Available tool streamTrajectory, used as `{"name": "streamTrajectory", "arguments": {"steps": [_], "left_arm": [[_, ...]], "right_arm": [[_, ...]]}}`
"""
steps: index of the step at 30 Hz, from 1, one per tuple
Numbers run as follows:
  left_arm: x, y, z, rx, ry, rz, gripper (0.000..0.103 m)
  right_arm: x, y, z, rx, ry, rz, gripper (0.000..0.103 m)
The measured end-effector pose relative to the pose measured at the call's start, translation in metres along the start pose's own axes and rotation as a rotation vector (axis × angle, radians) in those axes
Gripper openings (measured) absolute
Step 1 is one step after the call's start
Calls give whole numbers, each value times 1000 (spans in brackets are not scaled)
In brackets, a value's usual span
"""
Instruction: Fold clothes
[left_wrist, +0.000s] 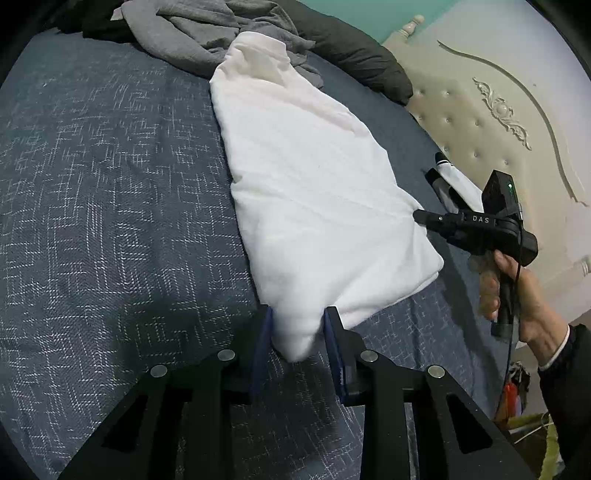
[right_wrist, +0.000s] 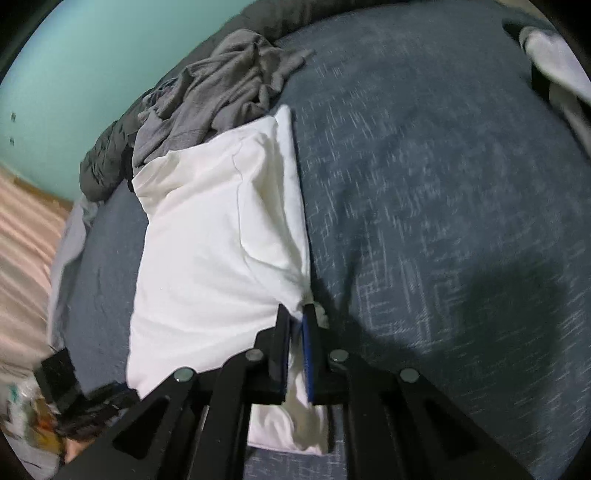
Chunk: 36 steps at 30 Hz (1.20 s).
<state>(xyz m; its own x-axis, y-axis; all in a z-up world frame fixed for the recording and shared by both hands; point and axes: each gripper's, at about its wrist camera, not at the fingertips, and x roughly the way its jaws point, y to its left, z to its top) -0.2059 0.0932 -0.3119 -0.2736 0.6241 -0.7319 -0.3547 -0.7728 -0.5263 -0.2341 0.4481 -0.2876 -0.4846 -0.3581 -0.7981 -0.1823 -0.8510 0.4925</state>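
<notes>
On the bed (left_wrist: 92, 184), wide bare cover beside it, the white garment (left_wrist: 314, 192) is clamped at two near corners by left tongs (left_wrist: 298, 325) and right tongs (right_wrist: 295, 321); grey clothes (left_wrist: 207, 33) touch its far edge.

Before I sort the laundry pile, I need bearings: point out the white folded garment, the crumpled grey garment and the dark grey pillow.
white folded garment (left_wrist: 314, 177): left wrist view, middle of its top.
crumpled grey garment (right_wrist: 221, 88): right wrist view, bunched centre.
dark grey pillow (left_wrist: 354, 51): left wrist view, upper face.
</notes>
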Motion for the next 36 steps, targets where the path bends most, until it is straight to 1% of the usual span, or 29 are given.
{"name": "streamTrajectory", "arguments": {"steps": [1, 2, 3, 10, 11, 13, 14, 15, 17, 20, 23, 26, 28, 29, 31, 32, 33, 34, 35, 36], "left_arm": [[0, 0, 0, -2, 0, 0, 31], [0, 1, 0, -2, 1, -2, 31], [0, 1, 0, -3, 1, -3, 31], [-1, 2, -1, 1, 0, 5, 31], [0, 2, -1, 1, -1, 6, 31], [0, 2, -1, 1, 0, 5, 31], [-1, 2, -1, 1, 0, 5, 31], [-1, 3, -1, 1, 0, 5, 31], [-1, 3, -1, 2, 0, 4, 31], [-1, 3, -1, 3, 1, 3, 31], [-1, 4, -1, 1, 1, 4, 31], [-3, 4, 0, -5, -4, 7, 31], [-6, 5, 1, -13, -16, 10, 32], [-8, 5, 2, -17, -21, 12, 32], [-11, 5, 3, -25, -33, 16, 33], [-12, 6, 4, -29, -39, 17, 34], [-14, 6, 5, -33, -45, 19, 35], [-15, 6, 6, -37, -50, 21, 36], [-17, 6, 6, -41, -56, 23, 36], [-18, 6, 7, -45, -62, 24, 39]], "right_arm": [[-2, 2, -1, -3, 0, -22, 18], [-5, 3, -3, -7, 0, -44, 33], [-7, 5, -5, -13, 2, -58, 37], [-19, 15, -29, -91, 55, -40, 37], [-19, 16, -32, -101, 64, -39, 34], [-14, 15, -40, -112, 87, -53, 21], [-12, 12, -44, -115, 92, -71, 10], [-13, 9, -46, -106, 89, -72, 5], [-19, -3, -49, -50, 55, -36, 2], [-33, -24, -53, 51, -12, 36, 2], [-35, -30, -59, 58, -18, 17, 0], [-33, -43, -65, 102, -18, -7, 0], [-35, -42, -65, 95, -29, -9, 0], [-38, -37, -63, 81, -45, 0, 3], [-43, -27, -59, 49, -72, 17, 4], [-42, -18, -57, 25, -68, 20, 11], [-40, -10, -55, -6, -63, 12, 32], [-38, -2, -52, -35, -58, 4, 41], [-36, 3, -50, -57, -51, -6, 46], [-32, 7, -48, -76, -44, -18, 46]]}}
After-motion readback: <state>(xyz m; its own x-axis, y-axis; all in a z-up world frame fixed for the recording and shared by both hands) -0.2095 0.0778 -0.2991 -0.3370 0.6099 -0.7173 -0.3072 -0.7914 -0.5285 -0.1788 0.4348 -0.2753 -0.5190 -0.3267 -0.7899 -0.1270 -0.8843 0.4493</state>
